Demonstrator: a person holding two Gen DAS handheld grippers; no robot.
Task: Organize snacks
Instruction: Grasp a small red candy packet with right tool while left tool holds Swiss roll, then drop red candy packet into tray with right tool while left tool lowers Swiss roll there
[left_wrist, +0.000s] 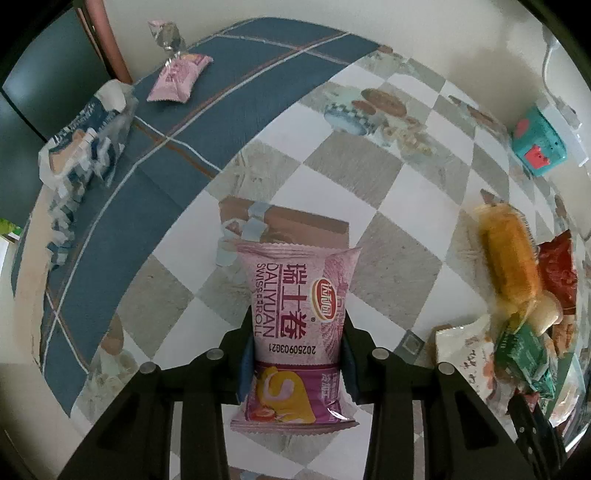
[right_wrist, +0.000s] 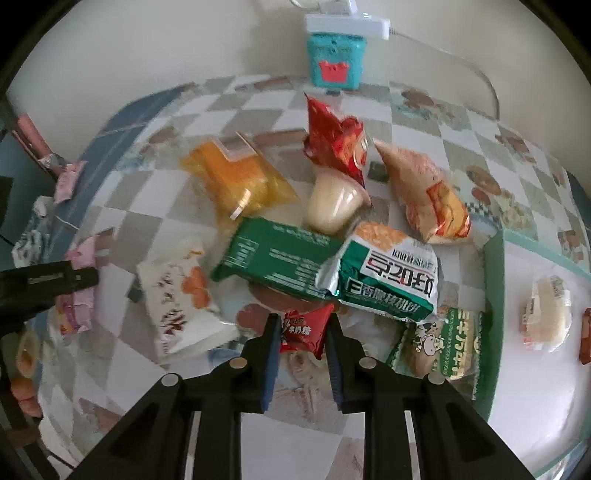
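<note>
You're holding a pink Swiss roll packet clamped in the left hand-held gripper, lifted above the checkered tabletop. The right hand-held gripper is pinching a small red candy wrapper at the near edge of the snack pile, jaws narrow and pressing on it. Sorting step looks mid-way: another pink packet is lying on the blue cloth far left, so your Swiss roll probably belongs there. The next move needs a clean carry left, over open tabletop. For the candy, the green-edged tray is sitting just right of the pile; the green cracker pack and green milk-candy bag are crowding the way, so lift high before swinging.
</note>
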